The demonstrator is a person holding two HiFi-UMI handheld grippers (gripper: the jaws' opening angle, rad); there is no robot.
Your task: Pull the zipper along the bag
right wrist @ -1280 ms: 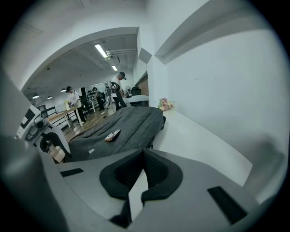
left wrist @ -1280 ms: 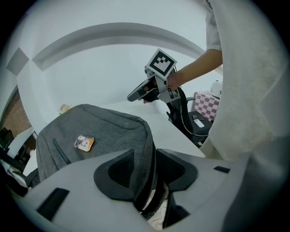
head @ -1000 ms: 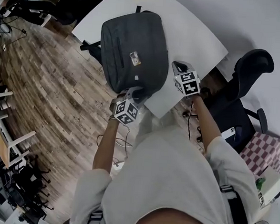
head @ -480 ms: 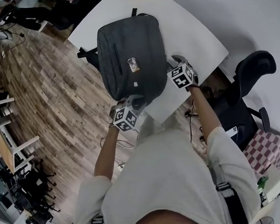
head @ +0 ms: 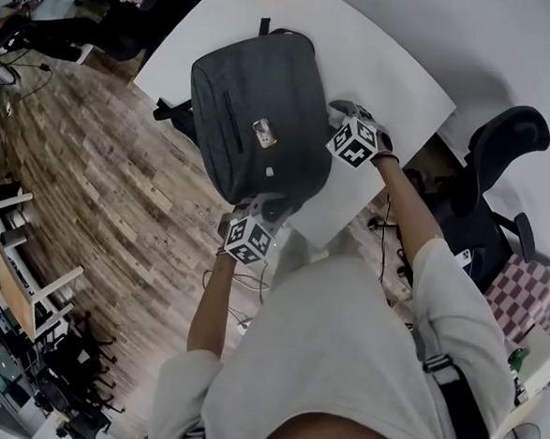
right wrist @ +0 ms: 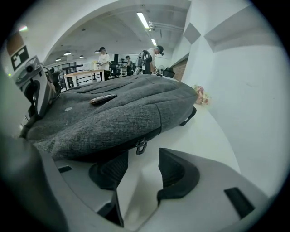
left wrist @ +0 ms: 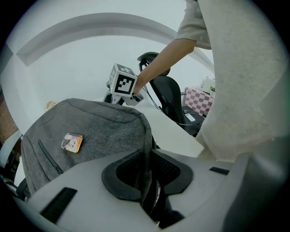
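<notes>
Lying flat on the white table (head: 398, 72), the grey backpack (head: 259, 110) has its near end at the table's edge closest to the person, and a dark strap (head: 170, 111) hangs off the table's left side. A black zipper line runs along the side of the backpack that faces the right gripper (right wrist: 142, 170). From it the small metal zipper pull (right wrist: 141, 146) hangs just above the tabletop.

The right gripper's jaws have just been opening and now stand wide apart. Only bare table lies between the pads. The zipper pull sits just ahead of the gap, a little nearer the pad at that view's left, and neither pad touches it.

The left gripper (left wrist: 147, 172) is at the backpack's near corner. Its jaws have just been closing, and the raised fabric seam of the backpack stands pinched between the two dark pads.

On the backpack's top face lies a small rectangular orange badge (left wrist: 72, 142), beside a slim vertical pocket zip (left wrist: 50, 158).

Past the table's right side stands a black office chair (head: 490, 173), with a pink checkered cloth (head: 528, 288) further out. A wood-plank floor (head: 91, 163) spreads to the left. In the right gripper view, a small pale flower bunch (right wrist: 199, 96) lies at the table's far end, and people (right wrist: 103, 56) stand at a distant counter.
</notes>
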